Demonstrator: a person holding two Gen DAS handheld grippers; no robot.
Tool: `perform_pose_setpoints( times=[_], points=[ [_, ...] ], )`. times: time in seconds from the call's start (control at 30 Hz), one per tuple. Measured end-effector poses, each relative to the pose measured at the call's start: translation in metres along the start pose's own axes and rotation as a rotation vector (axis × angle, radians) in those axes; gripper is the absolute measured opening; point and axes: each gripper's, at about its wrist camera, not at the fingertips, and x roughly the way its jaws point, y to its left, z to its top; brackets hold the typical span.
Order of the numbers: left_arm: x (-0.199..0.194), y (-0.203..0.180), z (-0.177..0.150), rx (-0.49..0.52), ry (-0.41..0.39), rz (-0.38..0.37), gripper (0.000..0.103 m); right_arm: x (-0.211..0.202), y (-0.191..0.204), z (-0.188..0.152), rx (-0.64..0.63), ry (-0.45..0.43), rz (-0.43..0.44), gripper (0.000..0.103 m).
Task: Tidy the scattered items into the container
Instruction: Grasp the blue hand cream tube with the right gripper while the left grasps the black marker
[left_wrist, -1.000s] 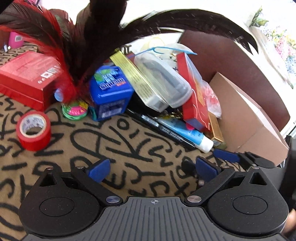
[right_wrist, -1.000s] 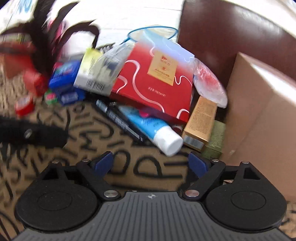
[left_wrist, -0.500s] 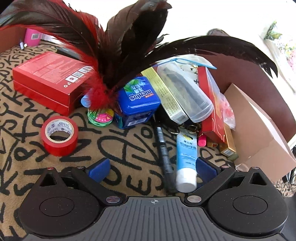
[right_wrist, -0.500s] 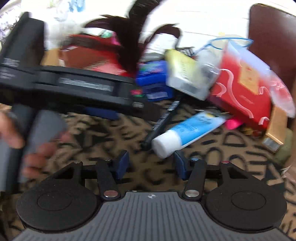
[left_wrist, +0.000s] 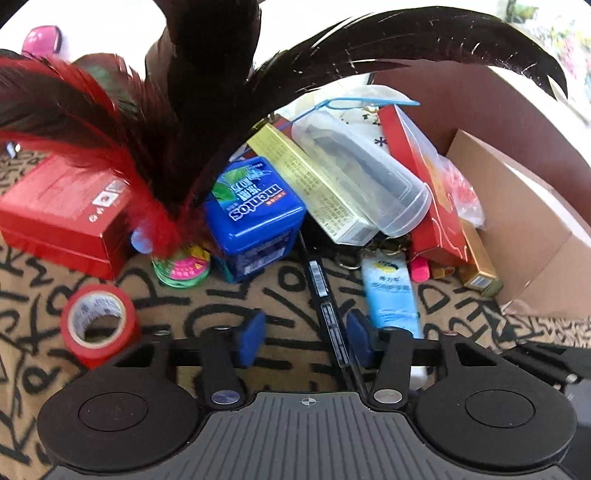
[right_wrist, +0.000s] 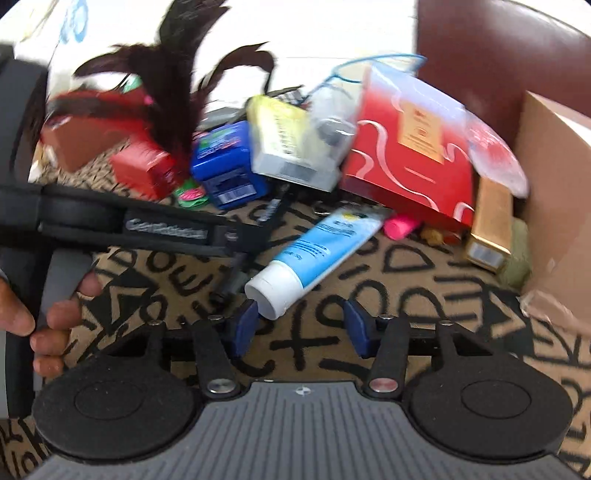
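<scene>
Left gripper (left_wrist: 306, 338): jaws closing around black pen (left_wrist: 325, 295) lying on patterned cloth (left_wrist: 258, 295); pads not yet pressing. Centre pen between pads, avoid blue tube (left_wrist: 391, 295) just beside. Right gripper (right_wrist: 301, 328): half-open, empty, tube cap near left pad. Cardboard box (left_wrist: 528, 236) at right.

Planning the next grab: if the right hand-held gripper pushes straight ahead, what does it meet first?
Probably the white cap of the blue tube, just ahead of the right hand-held gripper; depth is uncertain.

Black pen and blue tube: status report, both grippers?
Left gripper closing around black pen. Right gripper open, blue tube cap at its left pad. Cardboard box waiting right.
</scene>
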Motion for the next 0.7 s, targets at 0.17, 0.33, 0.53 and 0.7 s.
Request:
perform_pose_setpoints(
  times=[0.17,0.33,0.53,0.7],
  points=[
    [-0.004,0.001,0.000,-0.030,0.021,-0.036,0.057,-0.010,-0.009,-0.001,0.067,-0.010,-0.039,0.057],
    [0.003,-0.017,-0.003,0.029,0.026,-0.057,0.060,-0.007,0.009,0.005,-0.015,-0.021,-0.039,0.057],
    [-0.001,-0.006,-0.007,0.024,0.024,-0.053,0.043,0.008,0.003,0.005,0.024,-0.023,-0.068,0.043],
    [-0.007,0.004,-0.010,-0.042,0.055,-0.089,0.016,-0.006,-0.011,0.001,0.057,0.015,-0.082,0.031]
  ],
)
